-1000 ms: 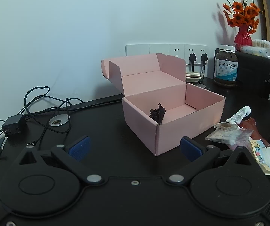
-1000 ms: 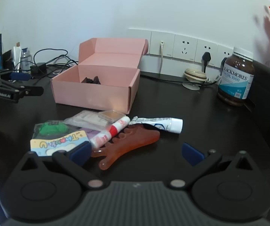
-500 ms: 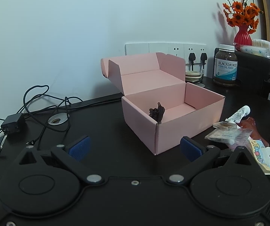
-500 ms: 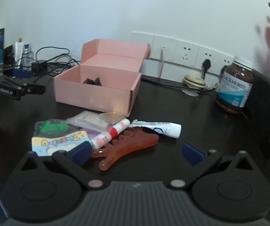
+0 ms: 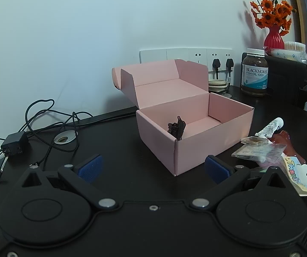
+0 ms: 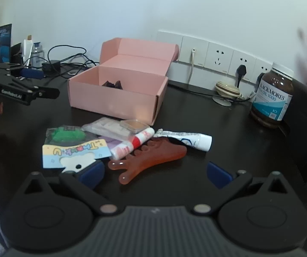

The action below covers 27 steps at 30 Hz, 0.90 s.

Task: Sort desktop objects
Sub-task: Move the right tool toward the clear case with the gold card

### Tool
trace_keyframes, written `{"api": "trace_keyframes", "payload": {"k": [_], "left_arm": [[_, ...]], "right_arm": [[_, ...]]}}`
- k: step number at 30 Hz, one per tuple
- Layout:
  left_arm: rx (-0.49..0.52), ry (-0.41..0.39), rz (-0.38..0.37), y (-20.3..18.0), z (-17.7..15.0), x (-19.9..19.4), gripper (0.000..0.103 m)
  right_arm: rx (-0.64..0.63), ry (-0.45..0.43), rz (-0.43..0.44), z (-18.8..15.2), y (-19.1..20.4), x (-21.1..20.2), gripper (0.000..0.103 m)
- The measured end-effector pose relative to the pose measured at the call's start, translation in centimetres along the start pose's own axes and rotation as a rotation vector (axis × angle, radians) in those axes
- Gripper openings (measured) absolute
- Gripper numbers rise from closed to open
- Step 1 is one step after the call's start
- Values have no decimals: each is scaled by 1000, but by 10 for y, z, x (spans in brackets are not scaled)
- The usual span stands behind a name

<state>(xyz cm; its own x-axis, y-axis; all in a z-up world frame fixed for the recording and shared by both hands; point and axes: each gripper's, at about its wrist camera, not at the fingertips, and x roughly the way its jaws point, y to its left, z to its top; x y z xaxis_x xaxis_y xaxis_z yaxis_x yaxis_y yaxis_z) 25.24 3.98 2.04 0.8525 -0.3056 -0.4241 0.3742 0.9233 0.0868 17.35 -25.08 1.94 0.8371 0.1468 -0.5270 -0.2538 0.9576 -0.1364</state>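
Observation:
An open pink box [image 5: 194, 137] [image 6: 119, 98] stands on the black desk with a dark hair claw [image 5: 177, 127] inside. In front of it lies a pile: a red-brown comb [image 6: 149, 160], a white tube [image 6: 187, 138], a red-and-white stick [image 6: 134, 142], a small compact [image 6: 134, 125], a clear packet [image 6: 106, 127], a green packet [image 6: 67, 135] and a "Thank U" card [image 6: 74, 153]. My left gripper [image 5: 153, 168] is open and empty, just short of the box's near corner. My right gripper [image 6: 155, 174] is open and empty, its fingers either side of the comb's near end.
A fish oil bottle [image 6: 272, 95] stands at the right by the wall sockets [image 6: 217, 59]. Cables and a charger [image 5: 14, 143] lie at the left. A red vase of orange flowers [image 5: 273, 36] stands on a dark cabinet at the back right.
The right gripper has moved forward a little towards the pile and turned slightly right. The left gripper has barely shifted. Both stay open.

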Motion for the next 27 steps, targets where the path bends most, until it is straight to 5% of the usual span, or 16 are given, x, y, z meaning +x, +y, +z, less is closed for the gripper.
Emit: {"api": "trace_keyframes", "payload": {"k": [13, 21, 23, 27], "left_arm": [[6, 4, -4, -1, 0, 1, 103], [-4, 12, -8, 1, 0, 2, 103], [0, 10, -6, 0, 0, 2, 103], [15, 5, -4, -2, 0, 1, 103]], "right_arm": [[-45, -27, 10, -6, 2, -6, 100], [2, -53, 30, 11, -10, 3, 84], [25, -49, 57, 19, -13, 8, 70], [69, -36, 123, 36, -14, 23, 58]]}}
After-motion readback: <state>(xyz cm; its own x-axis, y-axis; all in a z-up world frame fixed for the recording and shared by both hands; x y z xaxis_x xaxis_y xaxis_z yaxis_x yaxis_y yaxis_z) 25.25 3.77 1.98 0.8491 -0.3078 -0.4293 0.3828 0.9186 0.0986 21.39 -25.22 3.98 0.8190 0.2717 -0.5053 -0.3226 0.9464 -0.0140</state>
